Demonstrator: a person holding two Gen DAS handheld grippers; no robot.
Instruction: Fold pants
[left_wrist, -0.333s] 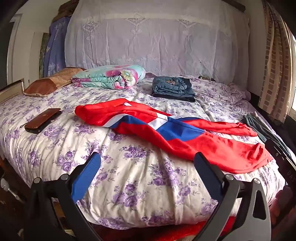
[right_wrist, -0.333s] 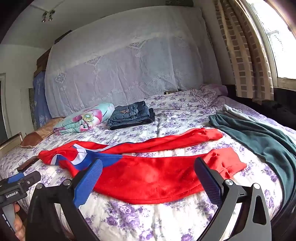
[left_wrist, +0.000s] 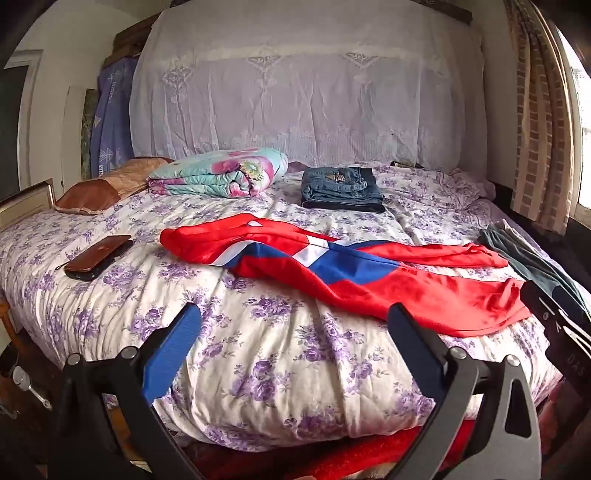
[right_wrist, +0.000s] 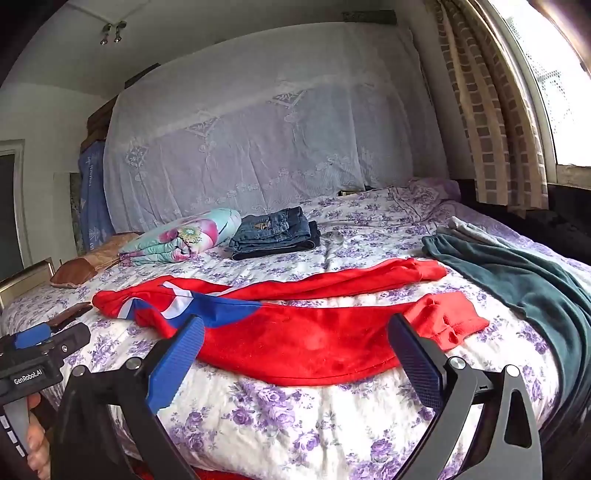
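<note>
Red track pants w/ blue-white stripe lie spread, unfolded, across the floral bedspread near its front edge, left gripper & right gripper both wide apart, holding nothing, so folding prob. not begun, all folds left.

On the bed: one pair of red pants, one folded pair of jeans, one green garment, one rolled floral quilt, one brown pillow, one phone.
</note>
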